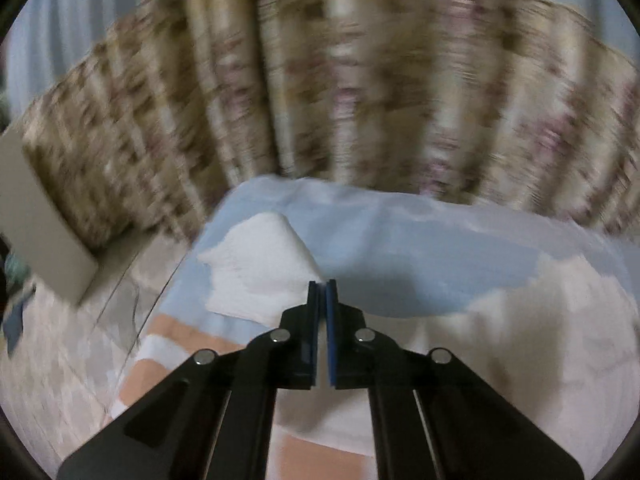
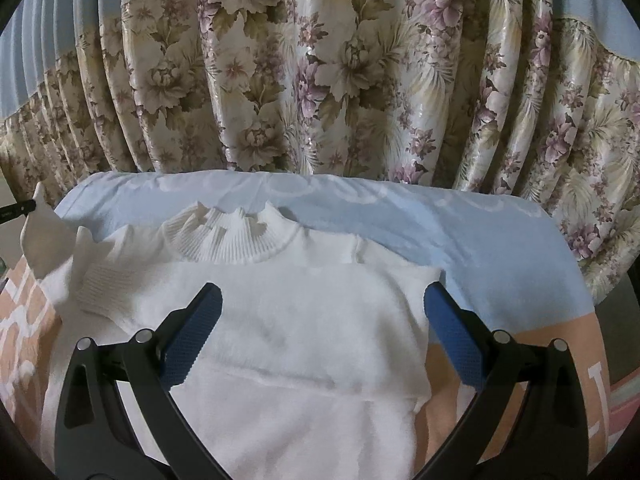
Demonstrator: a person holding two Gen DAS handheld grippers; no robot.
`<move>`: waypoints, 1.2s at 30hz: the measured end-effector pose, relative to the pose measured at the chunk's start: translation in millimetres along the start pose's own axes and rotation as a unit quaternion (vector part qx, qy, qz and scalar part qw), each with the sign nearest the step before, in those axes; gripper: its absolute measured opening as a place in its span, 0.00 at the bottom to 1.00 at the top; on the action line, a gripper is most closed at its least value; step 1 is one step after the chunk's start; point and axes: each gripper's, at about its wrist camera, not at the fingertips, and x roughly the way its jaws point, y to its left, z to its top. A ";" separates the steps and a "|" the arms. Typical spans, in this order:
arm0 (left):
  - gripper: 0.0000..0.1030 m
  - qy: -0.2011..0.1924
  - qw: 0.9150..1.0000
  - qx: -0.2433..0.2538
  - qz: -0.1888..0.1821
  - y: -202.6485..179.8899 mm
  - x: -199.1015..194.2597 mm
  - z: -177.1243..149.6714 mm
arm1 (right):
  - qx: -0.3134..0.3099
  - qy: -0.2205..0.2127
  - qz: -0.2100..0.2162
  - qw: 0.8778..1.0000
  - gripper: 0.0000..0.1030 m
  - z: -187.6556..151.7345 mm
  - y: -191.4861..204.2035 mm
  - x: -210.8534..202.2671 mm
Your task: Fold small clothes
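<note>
Floral curtains (image 2: 320,72) hang right behind the bed, and the bed itself has a light blue and peach cover (image 2: 500,248) with my white sweater (image 2: 304,320) laid flat on it, ribbed collar (image 2: 228,236) pointing toward the curtains.

Going left to right: my left gripper (image 1: 322,286) has its jaws pinched shut on a bit of white fabric, which I reckon is the sleeve (image 1: 256,268) of that sweater, lifted off the cover. The left camera view is badly smeared, so I can't say how much cloth is actually between the pads. In the right view you can spot that lifted piece at the far left edge, up off the bed.

My right gripper (image 2: 322,304) hovers over the chest of the sweater with its jaws spread wide, holding nothing. The left pad (image 2: 192,340) is above the knit, the right pad (image 2: 452,332) near the sweater's right edge; whether either one touches the fabric I can't tell.

What worries me: the left pinch looks like a thin bite right at the tips, so a quick swing could let the sleeve slip out mid-fold. Also, nothing is pinning the body down, so dragging the sleeve across could pull the whole sweater sideways and bunch it up. The knit is fluffy, so it may snag on the textured pads too.
</note>
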 end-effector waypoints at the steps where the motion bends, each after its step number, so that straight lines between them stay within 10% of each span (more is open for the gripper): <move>1: 0.03 0.000 1.000 0.014 -0.012 -19.7 -3.0 -1.9 | 0.002 0.003 0.001 1.000 0.97 -1.8 -2.9 1.3; 13: 0.03 0.032 0.979 0.124 -0.158 -249.6 -7.2 -53.3 | 0.059 0.027 0.006 0.998 0.97 -23.0 -57.7 0.7; 19: 0.03 0.074 0.967 0.174 -0.169 -314.1 7.6 -93.8 | 0.078 0.044 0.002 0.996 0.97 -37.3 -80.2 3.1; 24: 0.18 0.076 0.964 0.204 -0.151 -320.6 5.3 -107.5 | 0.088 0.058 0.004 0.994 0.97 -45.6 -88.6 4.8; 26: 0.69 0.069 0.964 0.213 -0.147 -316.7 -5.9 -108.8 | 0.094 0.061 0.008 0.994 0.97 -47.3 -89.3 5.6; 27: 0.73 0.050 0.964 0.218 -0.146 -311.1 -16.9 -110.6 | 0.096 0.061 0.012 0.993 0.97 -46.1 -88.0 6.2; 36: 0.73 0.050 0.985 0.141 -0.081 -216.1 -18.8 -91.2 | 0.030 0.057 0.060 0.996 0.94 -24.0 -25.3 14.2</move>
